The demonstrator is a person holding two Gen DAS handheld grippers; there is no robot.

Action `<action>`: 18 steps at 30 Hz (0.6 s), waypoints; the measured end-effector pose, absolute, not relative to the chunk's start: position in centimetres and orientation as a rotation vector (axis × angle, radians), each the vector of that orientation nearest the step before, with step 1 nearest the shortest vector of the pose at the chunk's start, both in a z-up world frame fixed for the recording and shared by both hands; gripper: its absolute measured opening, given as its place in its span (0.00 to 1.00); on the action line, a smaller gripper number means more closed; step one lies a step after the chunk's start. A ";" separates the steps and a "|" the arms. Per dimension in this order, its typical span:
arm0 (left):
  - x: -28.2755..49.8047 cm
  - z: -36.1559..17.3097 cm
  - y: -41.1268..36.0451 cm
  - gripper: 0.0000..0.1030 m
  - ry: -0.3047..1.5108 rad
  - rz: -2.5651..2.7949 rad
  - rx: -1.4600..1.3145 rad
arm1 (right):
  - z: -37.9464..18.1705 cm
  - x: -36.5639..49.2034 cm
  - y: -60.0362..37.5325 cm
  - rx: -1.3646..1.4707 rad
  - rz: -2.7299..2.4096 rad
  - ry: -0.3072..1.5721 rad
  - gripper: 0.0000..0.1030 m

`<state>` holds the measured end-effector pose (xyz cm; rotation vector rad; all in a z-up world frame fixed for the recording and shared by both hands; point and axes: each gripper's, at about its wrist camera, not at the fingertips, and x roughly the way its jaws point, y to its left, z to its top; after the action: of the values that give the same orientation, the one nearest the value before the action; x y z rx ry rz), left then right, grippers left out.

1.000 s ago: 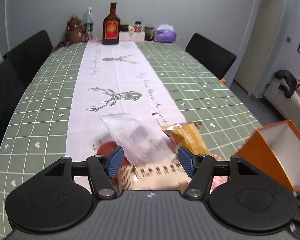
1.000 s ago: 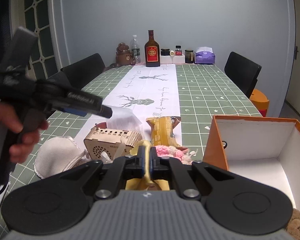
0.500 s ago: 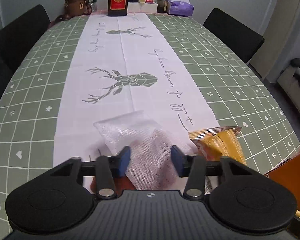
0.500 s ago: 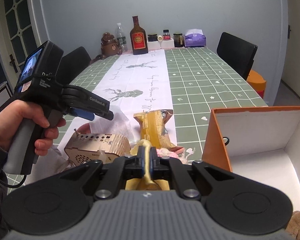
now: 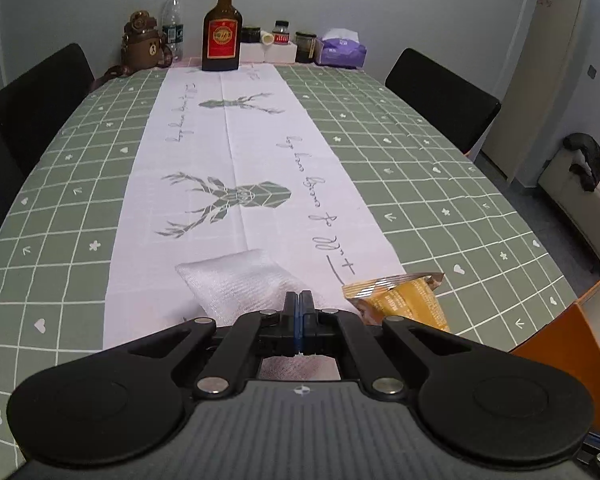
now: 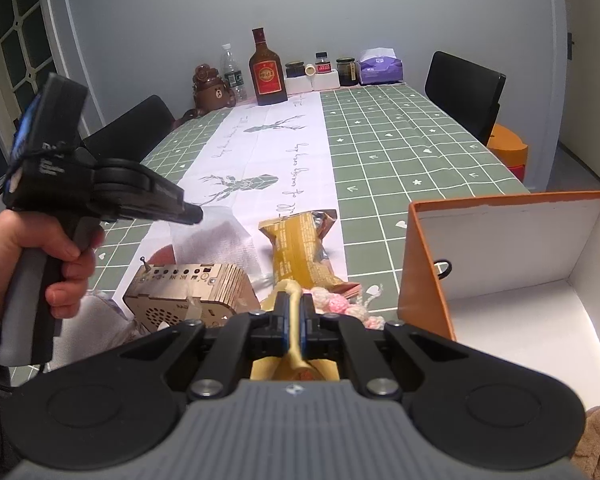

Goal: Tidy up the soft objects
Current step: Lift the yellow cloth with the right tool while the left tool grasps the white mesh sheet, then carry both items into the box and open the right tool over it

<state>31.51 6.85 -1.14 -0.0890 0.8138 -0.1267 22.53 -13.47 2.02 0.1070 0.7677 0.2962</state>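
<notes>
A white mesh pouch [image 5: 236, 280] lies on the white table runner. My left gripper [image 5: 301, 300] is shut on the pouch's near part, and the pouch puckers up at the pads. In the right wrist view the same left gripper [image 6: 194, 214] is held by a hand over the pouch [image 6: 216, 240]. My right gripper [image 6: 295, 312] is shut on a thin fold of a yellow soft thing [image 6: 296, 344], most of it hidden under the gripper body. A pink and cream knitted piece [image 6: 340, 304] lies just beyond. An orange box [image 6: 428, 264] with a white inside stands open to the right.
A yellow snack packet [image 6: 300, 248] and a wooden slatted box [image 6: 192, 288] lie between the grippers. A brown plush [image 6: 596, 440] shows at the bottom right. Bottles, jars and a tissue pack [image 5: 340, 52] stand at the table's far end. Black chairs line both sides.
The left gripper moved forward over the white pouch and its jaws closed from wide open to shut on it. The right gripper stayed shut on the yellow thing and rolled slightly.
</notes>
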 end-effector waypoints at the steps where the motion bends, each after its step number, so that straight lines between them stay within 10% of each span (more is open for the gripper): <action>1: 31.3 -0.6 6.8 0.00 0.802 -0.129 -0.078 | 2.2 22.5 -13.6 0.107 0.296 0.763 0.02; 5: 31.3 0.1 7.2 0.04 0.797 -0.085 -0.055 | 2.8 21.8 -13.8 0.104 0.305 0.746 0.02; 9: 32.3 -2.0 8.8 0.59 0.832 -0.017 -0.065 | 3.5 21.7 -14.7 0.104 0.313 0.739 0.03; 18: 33.5 -5.4 9.8 0.60 0.906 -0.040 -0.155 | 7.7 23.2 -21.2 0.243 0.302 0.714 0.03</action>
<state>33.50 9.82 -5.38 -0.1550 0.9063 -0.0403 23.18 -21.20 7.66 0.2428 0.7135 0.3020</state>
